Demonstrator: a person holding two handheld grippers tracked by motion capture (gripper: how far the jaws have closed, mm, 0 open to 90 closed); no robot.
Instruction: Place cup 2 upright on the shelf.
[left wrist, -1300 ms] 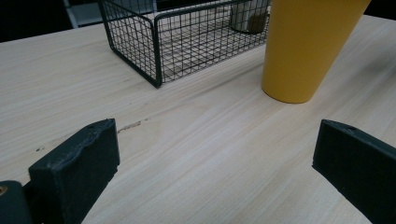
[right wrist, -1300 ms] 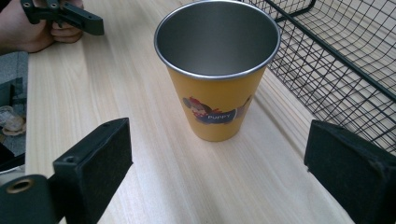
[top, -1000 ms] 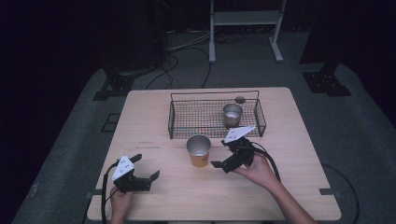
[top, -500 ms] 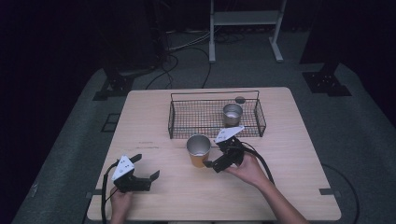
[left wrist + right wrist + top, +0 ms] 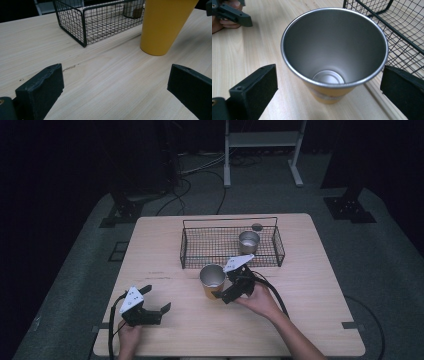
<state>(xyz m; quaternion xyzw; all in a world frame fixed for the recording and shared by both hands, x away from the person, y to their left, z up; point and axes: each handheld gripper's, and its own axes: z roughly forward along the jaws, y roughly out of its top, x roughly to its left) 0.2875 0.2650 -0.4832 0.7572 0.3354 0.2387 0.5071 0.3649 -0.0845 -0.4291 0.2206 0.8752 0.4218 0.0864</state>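
Observation:
A yellow cup (image 5: 212, 280) with a bare steel inside stands upright on the wooden table (image 5: 310, 285), just in front of a black wire basket (image 5: 182, 247). My right gripper (image 5: 222, 282) is at the cup's right side. Its jaws have just been opening and now stand wide on either side of the cup (image 5: 334, 57), with the pads clear of it. My left gripper (image 5: 157, 297) rests open near the table's front left with nothing between its jaws. From there the cup (image 5: 165, 25) stands ahead to the right, a good way off.
A small steel cup (image 5: 248, 241) stands inside the basket at its right end. A dark round disc (image 5: 257, 226) lies just behind the basket. The basket's wire wall (image 5: 402, 30) is close to the right of the yellow cup.
The right gripper has moved left up to the yellow cup, so its jaws now flank it. The left gripper has stayed where it was.

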